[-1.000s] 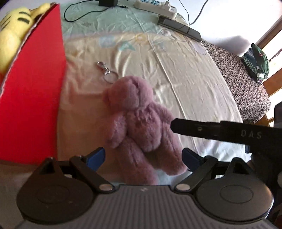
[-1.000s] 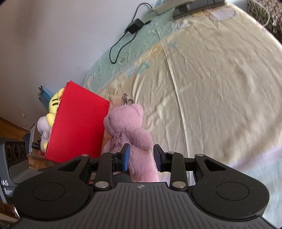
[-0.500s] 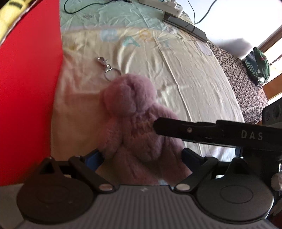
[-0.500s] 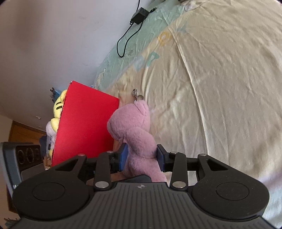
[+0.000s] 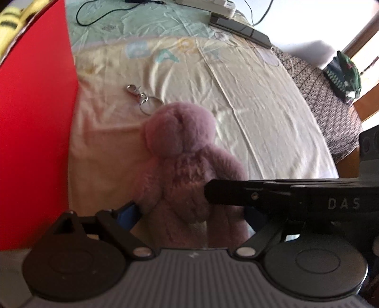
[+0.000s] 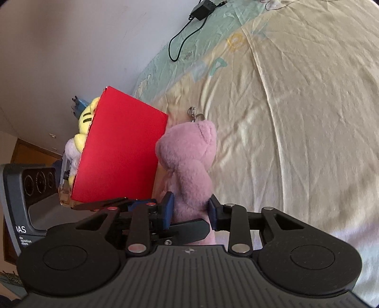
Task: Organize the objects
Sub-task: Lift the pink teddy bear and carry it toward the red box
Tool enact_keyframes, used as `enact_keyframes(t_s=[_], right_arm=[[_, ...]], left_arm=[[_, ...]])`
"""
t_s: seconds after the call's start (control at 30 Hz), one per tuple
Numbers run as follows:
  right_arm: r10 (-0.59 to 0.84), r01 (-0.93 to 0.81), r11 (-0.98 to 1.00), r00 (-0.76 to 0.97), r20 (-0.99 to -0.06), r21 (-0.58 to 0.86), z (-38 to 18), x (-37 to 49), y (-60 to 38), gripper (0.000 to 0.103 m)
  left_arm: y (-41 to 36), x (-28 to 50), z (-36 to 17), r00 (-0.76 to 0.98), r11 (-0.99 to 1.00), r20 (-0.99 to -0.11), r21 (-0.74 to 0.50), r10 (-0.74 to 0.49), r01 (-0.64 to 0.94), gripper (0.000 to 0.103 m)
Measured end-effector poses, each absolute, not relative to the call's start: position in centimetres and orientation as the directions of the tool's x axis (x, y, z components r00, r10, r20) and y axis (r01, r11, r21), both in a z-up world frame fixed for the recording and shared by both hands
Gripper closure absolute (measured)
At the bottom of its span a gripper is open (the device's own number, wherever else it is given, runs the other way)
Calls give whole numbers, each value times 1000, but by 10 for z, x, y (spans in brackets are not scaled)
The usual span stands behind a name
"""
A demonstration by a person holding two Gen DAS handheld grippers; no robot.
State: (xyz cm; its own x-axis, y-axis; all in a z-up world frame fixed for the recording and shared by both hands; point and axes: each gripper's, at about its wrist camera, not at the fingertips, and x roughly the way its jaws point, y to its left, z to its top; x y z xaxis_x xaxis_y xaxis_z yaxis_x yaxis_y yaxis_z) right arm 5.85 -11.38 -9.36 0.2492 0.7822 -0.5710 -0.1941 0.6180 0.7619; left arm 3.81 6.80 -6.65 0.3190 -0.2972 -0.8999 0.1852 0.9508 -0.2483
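Observation:
A pink plush bear [image 6: 189,161] with a metal key clip [image 5: 138,96] is lifted off the bed sheet [image 6: 296,118], head up. My right gripper [image 6: 190,209] is shut on the bear's lower body. In the left wrist view the bear [image 5: 182,151] stands between the fingers of my left gripper [image 5: 191,213], which is open around it; the right gripper's black finger [image 5: 248,195] crosses in front. A red box [image 6: 120,154] stands just left of the bear, with a yellow striped plush [image 6: 86,118] in it.
A black charger with cable [image 6: 201,10] lies on the sheet's far green edge. A power strip [image 5: 208,3] and a dark flat device [image 5: 239,32] lie at the far side. A patterned cloth [image 5: 327,104] and a green bag [image 5: 343,75] are to the right.
My right gripper closed on the bear and raised it from lying flat to upright, beside the red box. My left gripper stayed open around it.

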Motion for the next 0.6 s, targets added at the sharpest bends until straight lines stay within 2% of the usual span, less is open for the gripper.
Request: enact_keyframes(t_s=[0.27, 0.6], right_arm=[[783, -162, 612, 265, -563, 774, -98, 55, -116, 64], [764, -152, 633, 280, -581, 759, -93, 47, -113, 66]], left_arm=[[63, 40, -69, 315, 960, -913, -207, -259, 190, 14], [54, 32, -64, 324, 964, -918, -165, -228, 210, 18]])
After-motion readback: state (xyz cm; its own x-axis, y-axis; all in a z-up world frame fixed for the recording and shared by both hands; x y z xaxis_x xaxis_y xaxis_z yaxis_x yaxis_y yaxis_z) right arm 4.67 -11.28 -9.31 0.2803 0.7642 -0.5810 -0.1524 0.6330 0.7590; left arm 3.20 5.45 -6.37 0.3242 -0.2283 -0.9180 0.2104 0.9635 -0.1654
